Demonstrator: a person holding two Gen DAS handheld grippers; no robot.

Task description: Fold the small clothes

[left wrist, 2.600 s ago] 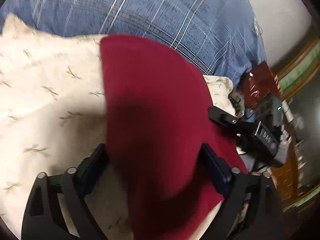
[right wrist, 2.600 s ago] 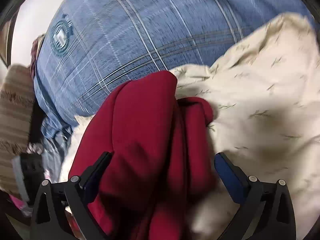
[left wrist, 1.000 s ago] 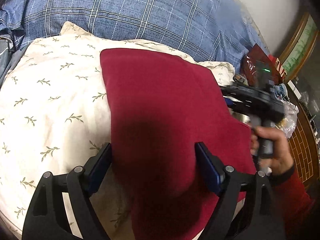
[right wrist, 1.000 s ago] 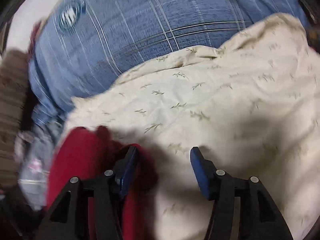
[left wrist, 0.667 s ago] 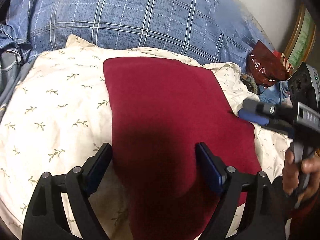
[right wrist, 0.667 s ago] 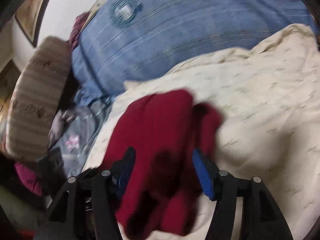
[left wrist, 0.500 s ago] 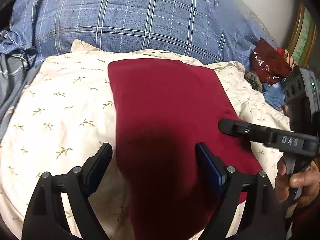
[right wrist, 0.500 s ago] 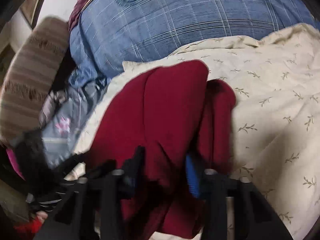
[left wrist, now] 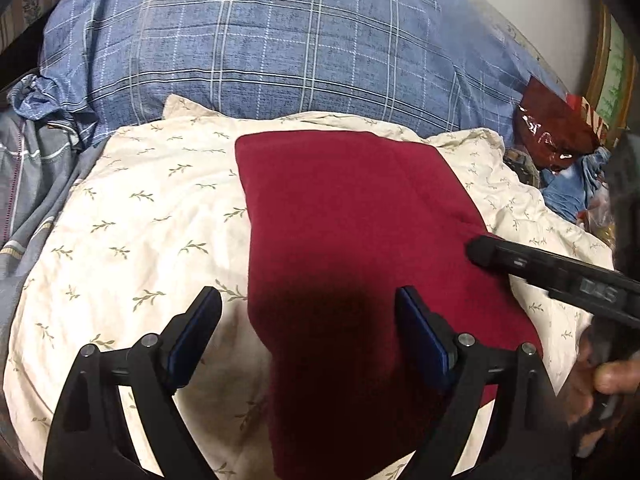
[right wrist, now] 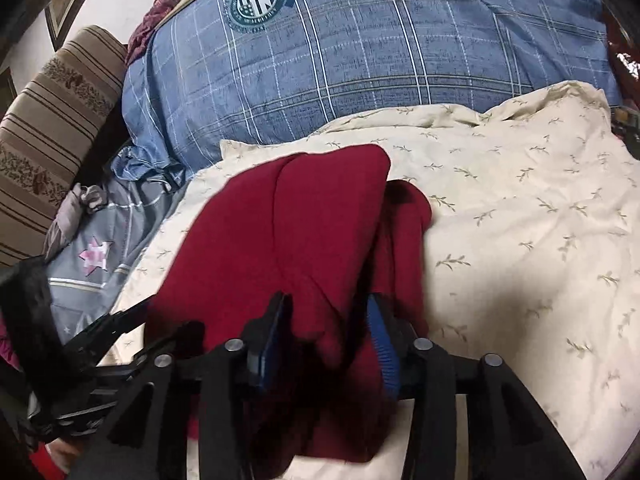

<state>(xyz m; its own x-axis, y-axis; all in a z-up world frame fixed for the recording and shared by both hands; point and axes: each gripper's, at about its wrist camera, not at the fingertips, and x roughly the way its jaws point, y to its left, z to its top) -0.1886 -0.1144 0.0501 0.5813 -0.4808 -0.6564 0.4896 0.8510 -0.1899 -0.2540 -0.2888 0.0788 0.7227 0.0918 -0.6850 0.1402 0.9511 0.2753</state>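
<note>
Two grippers work over one dark red garment, which lies folded into a rough rectangle on a cream pillow with a leaf print; behind the pillow sits a large blue checked cushion with a round crest. In our left wrist view we see the left gripper spread wide and released, its blue-padded fingers standing either side of the garment's near end and gripping nothing; the right gripper reaches in from the right, its black tip at the garment's right edge. In our right wrist view the right gripper is clenched on a raised fold of the red cloth, pinched between its blue pads; a grey cloth with a pink star lies to the left, beside a striped bolster.
</note>
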